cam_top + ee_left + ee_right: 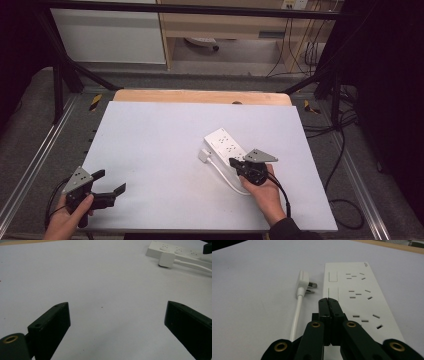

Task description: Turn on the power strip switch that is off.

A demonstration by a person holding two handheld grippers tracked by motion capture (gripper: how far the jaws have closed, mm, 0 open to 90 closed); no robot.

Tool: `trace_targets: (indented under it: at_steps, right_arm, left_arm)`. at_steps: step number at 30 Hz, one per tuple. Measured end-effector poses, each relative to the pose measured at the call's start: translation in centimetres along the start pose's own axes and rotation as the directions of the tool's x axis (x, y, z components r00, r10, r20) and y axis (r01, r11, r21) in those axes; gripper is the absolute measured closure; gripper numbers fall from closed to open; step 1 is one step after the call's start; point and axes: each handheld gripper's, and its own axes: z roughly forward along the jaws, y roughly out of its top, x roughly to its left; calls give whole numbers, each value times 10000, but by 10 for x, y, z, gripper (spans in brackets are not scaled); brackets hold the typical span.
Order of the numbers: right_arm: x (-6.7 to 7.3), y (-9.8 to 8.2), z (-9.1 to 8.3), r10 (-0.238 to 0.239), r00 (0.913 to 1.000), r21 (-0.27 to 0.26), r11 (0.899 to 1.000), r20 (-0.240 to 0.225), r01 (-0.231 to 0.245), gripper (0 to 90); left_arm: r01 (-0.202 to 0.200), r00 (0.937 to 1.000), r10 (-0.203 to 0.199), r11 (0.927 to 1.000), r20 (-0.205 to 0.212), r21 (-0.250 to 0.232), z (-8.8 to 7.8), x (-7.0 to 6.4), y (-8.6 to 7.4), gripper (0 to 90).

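Step in hand: the right gripper (pixel 329 300), jaws pressed together with nothing between them, has its tips on or just over the white power strip (pixel 359 300), at the lower of two rocker switches (pixel 333 294); it looks like a switch press, though contact cannot be told.
Where the strip lies: right of centre on the white table (pixel 150 150), its plug (pixel 204 155) unplugged just to its left, cable (pixel 225 175) running near to the hand.
Left gripper (pixel 107 187): jaws wide apart, holding nothing, over bare table at the near left, well apart from the strip.
Next move, as I judge it: a short, square push down on the switch, tips kept off the sockets.
Right gripper view adds: the plug's prongs (pixel 312 287) pointing at the strip, and socket slots.
High view adds: both hands and the strip's slant.
Left gripper view adds: the plug (pixel 166 259) seen end-on.
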Motion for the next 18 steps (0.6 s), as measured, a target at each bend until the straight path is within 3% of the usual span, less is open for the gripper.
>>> trace_targets:
  at_steps: [18]
  right_arm:
    - [-3, -4, 5, 121, 9998, 298, 9995, 165, -126, 900]
  left_arm:
    - [-6, 10000, 6, 10000, 31, 7, 0, 0, 0, 66]
